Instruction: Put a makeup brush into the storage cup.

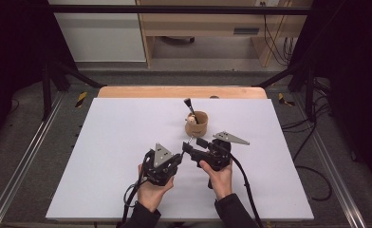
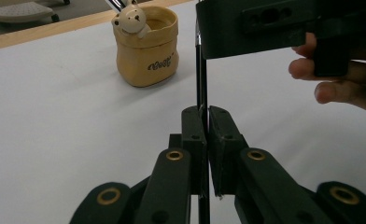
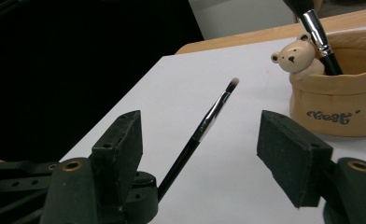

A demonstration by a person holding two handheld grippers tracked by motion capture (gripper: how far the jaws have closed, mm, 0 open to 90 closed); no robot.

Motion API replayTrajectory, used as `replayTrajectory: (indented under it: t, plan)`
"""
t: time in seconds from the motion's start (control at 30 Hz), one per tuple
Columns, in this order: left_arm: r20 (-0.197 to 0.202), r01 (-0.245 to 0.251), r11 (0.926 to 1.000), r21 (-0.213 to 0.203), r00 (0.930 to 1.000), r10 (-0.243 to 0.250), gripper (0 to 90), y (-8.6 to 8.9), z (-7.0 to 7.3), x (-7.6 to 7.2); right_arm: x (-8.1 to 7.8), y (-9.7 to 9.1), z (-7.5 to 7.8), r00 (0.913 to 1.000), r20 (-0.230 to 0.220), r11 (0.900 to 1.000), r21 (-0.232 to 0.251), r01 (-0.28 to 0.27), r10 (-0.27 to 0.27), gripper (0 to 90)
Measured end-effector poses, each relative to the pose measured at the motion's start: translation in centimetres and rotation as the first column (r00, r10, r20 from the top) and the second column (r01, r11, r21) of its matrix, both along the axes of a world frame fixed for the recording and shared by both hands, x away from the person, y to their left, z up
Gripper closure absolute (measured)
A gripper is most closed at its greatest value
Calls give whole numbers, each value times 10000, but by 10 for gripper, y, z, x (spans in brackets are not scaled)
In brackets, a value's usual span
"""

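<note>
- Left gripper [image 1: 178,157]: jaws clamped on the thin black handle of a small brush [image 3: 212,117], low on the shaft. Brush stands tilted, bristle tip up and toward the pot.
- Right gripper [image 1: 190,144]: jaws apart, one on each side of the brush shaft in the right gripper view, pads [image 3: 291,151] clear of it. No contact yet.
- The two grippers sit close together at the near-middle of the white table [image 1: 113,142], noses almost meeting.
- Beyond them, near but not touching: a tan bear pot [image 1: 196,123] with a larger brush [image 1: 190,108] already leaning inside it.
- Judgement: a hand-over of the small brush from left to right looks in progress, the pot the likely destination.
- Risk 1: the handle is thin and smooth; if the right pads close off-centre, the shaft may pivot or slip out when the left lets go.
- Risk 2: release by the left before the right grip is firm drops the brush onto the table.
- Risk 3: the jaw bodies crowd each other; a collision could knock the brush askew.
- Risk 4: insertion may nudge the larger brush or tip the light pot.
</note>
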State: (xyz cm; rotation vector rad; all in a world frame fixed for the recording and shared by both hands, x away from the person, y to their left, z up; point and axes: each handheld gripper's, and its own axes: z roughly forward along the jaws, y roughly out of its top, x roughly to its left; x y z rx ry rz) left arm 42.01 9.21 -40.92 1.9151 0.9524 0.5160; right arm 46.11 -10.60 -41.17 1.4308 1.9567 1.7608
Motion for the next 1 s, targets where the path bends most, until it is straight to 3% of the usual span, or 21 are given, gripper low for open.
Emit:
replayTrajectory:
  t: [0.63, 1.0]
  plan:
    - [194, 18, 9999, -153, 9998, -15, 853, -2, 3, -4, 2, 7, -4, 9990, -426, 9960, 890, -114, 152, 548]
    - [276, 14, 10000, -96, 9996, -11, 854, -1, 4, -5, 3, 7, -5, 9983, -551, 9934, 1139, -148, 212, 660]
